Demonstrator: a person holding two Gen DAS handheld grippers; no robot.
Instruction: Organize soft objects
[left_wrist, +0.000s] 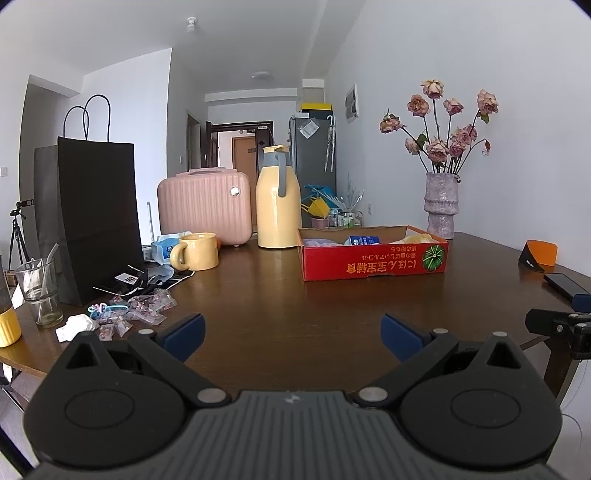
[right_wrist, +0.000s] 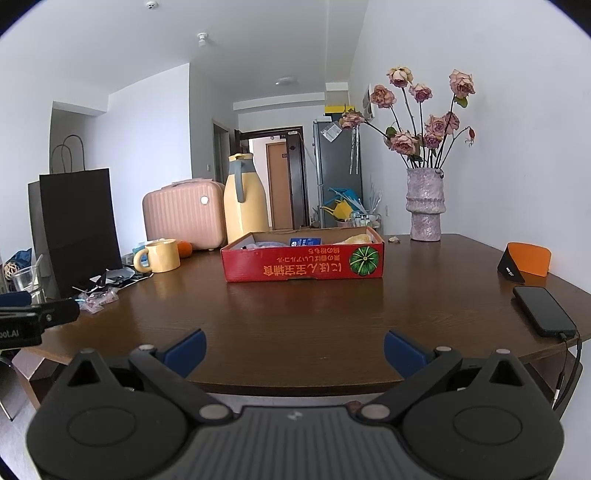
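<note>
A shallow red cardboard box (left_wrist: 373, 258) (right_wrist: 303, 264) stands on the dark wooden table (left_wrist: 288, 306) (right_wrist: 295, 310), well ahead of both grippers. Inside it I see pale soft items, a blue-and-white pack (left_wrist: 364, 240) (right_wrist: 304, 242) and something yellow (left_wrist: 419, 236) (right_wrist: 358, 239). My left gripper (left_wrist: 291, 332) is open over the table's near edge, nothing between its blue fingers. My right gripper (right_wrist: 293, 349) is open too, at the near edge, empty. Each gripper shows at the edge of the other's view.
A black paper bag (left_wrist: 96, 218), pink case (left_wrist: 205, 206), yellow jug (left_wrist: 279, 206) and yellow mug (left_wrist: 195, 251) crowd the left and back. Small wrapped packets (left_wrist: 147, 306) and a crumpled tissue (left_wrist: 75, 326) lie front left. A vase of roses (right_wrist: 424, 203), orange holder (right_wrist: 526, 264) and phone (right_wrist: 543, 310) are right.
</note>
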